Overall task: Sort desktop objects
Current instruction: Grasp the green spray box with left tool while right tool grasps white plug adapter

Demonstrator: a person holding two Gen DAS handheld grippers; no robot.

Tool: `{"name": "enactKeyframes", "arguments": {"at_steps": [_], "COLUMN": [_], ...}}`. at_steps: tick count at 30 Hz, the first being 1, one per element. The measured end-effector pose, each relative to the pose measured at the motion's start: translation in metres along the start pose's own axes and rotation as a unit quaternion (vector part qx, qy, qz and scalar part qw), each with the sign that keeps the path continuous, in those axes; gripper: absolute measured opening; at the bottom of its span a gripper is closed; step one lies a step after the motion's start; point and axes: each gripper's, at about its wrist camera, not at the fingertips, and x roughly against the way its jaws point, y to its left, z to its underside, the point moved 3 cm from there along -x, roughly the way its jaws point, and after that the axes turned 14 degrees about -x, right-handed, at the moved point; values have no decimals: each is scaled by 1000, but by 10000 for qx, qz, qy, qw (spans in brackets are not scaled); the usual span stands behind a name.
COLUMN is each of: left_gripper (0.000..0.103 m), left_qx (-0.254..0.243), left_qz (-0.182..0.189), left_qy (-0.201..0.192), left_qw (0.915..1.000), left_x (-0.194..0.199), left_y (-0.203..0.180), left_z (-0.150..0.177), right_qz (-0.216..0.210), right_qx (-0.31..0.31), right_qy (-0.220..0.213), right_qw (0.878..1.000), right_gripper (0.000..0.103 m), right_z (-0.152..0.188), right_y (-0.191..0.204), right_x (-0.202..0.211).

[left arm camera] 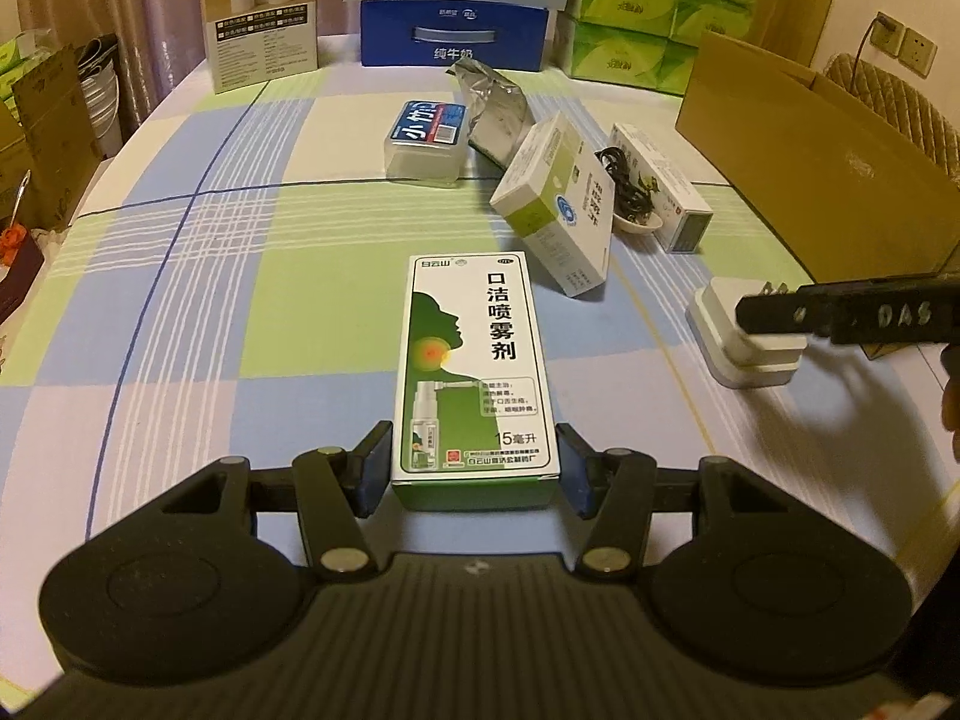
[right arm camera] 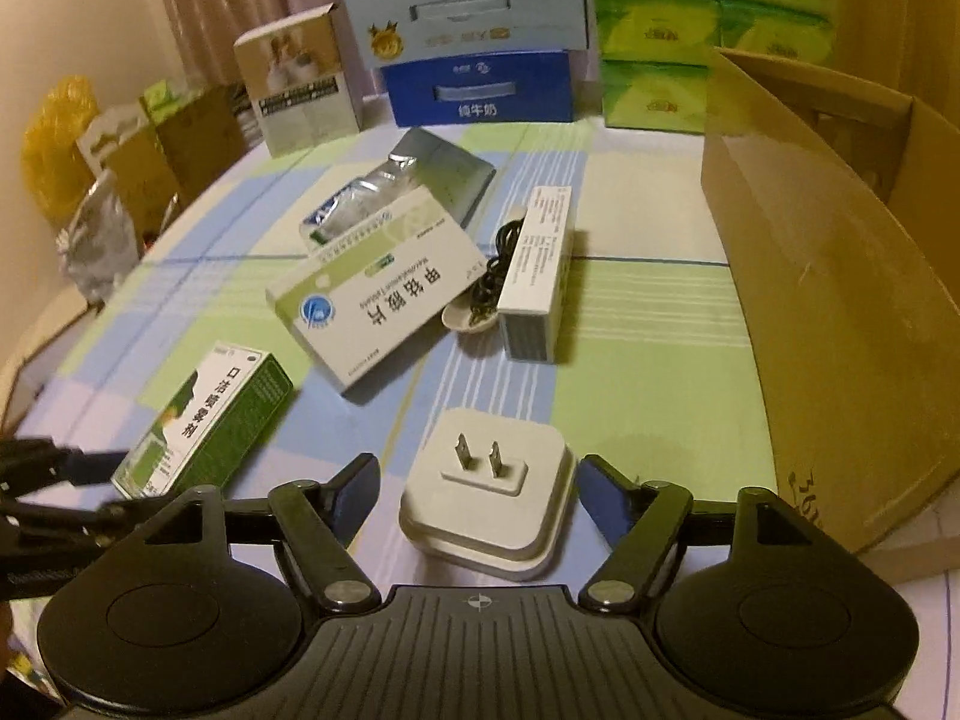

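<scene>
**Both grippers over the checked tablecloth, one box gripped, one plug straddled**

The tablecloth (left arm camera: pixel 198 276) lies bare from 9 to 11 o'clock of the left gripper (left arm camera: pixel 474 471); a cardboard carton (right arm camera: pixel 840 276) walls off 1 to 3 o'clock of the right gripper (right arm camera: pixel 477 489). The left pads pinch the near end of the green spray box (left arm camera: pixel 474 360), which runs toward 12. The right jaws stand spread, clear on either side of the white plug adapter (right arm camera: pixel 489 504), prongs up. Medicine boxes crowd 12 o'clock.

Glossy card spray box (left arm camera: pixel 474 372); smooth plastic charger (right arm camera: pixel 486 510)
</scene>
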Motion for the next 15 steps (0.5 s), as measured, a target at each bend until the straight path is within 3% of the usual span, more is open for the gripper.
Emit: {"name": "enactKeyframes", "arguments": {"at_steps": [12, 15], "left_gripper": [56, 58], "left_qx": [-38, -73], "left_qz": [-57, -88], "left_qy": [-81, -86], "left_qw": [9999, 9999], "left_x": [-7, -9], "left_y": [0, 1], "left_z": [-8, -9], "right_qz": [104, 97], "right_qx": [-37, 161], "right_qy": [197, 241], "right_qw": [9997, 9995], "right_gripper": [73, 69], "right_z": [-4, -2], "right_y": [-2, 2], "right_x": [-18, -20]}}
